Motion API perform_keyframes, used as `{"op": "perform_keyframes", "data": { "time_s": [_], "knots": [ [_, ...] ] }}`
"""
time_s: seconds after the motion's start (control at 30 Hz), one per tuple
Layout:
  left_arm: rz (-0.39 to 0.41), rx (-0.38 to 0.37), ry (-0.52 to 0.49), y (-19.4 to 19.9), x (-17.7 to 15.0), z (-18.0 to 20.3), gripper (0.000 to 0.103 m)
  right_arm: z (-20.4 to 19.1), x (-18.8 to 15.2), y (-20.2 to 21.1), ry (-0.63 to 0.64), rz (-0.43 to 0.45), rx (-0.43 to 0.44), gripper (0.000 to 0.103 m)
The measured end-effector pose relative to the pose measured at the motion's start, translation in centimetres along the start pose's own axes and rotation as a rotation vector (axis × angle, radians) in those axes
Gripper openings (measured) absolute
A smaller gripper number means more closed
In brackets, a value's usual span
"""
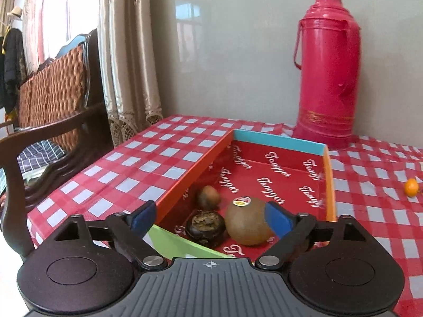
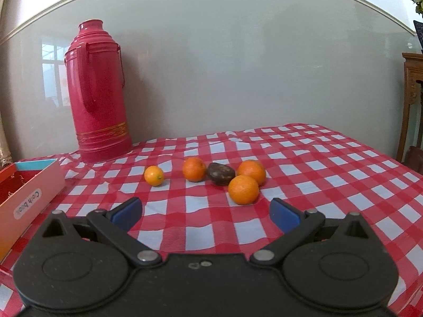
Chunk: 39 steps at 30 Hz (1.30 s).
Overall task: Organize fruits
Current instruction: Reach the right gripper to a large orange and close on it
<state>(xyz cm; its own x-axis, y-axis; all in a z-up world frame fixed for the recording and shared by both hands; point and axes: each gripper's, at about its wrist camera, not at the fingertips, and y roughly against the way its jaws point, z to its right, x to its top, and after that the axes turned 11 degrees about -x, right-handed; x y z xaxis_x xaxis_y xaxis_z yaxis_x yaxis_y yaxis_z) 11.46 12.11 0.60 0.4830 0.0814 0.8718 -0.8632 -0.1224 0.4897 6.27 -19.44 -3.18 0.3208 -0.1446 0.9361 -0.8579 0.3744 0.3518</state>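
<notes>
An open red-lined box (image 1: 280,138) lies on the checked tablecloth. In its near corner sit a brown kiwi with a sticker (image 1: 246,222), a dark round fruit (image 1: 206,227) and a small brown fruit (image 1: 208,196). My left gripper (image 1: 210,211) hangs open over that corner; its right pad (image 1: 277,218) is beside the kiwi, while the left pad stands well clear. In the right wrist view, three oranges (image 2: 243,189) (image 2: 194,169) (image 2: 252,171), a small yellow-orange fruit (image 2: 153,175) and a dark fruit (image 2: 221,173) lie on the cloth. My right gripper (image 2: 205,207) is open just short of them, holding nothing.
A tall pink thermos (image 1: 327,74) (image 2: 97,92) stands at the back by the wall, behind the box (image 2: 31,185). A wooden chair with a woven cushion (image 1: 53,105) is off the table's left edge. One small orange fruit (image 1: 411,186) lies right of the box.
</notes>
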Motion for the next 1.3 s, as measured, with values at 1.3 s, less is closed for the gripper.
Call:
{"op": "perform_keyframes", "data": {
  "time_s": [1.3],
  "knots": [
    [0.042,-0.087,-0.023,1.8,-3.2,6.9,0.103,3.1,2.4,-5.5,0.053,-0.080,-0.054,0.097]
  ]
}}
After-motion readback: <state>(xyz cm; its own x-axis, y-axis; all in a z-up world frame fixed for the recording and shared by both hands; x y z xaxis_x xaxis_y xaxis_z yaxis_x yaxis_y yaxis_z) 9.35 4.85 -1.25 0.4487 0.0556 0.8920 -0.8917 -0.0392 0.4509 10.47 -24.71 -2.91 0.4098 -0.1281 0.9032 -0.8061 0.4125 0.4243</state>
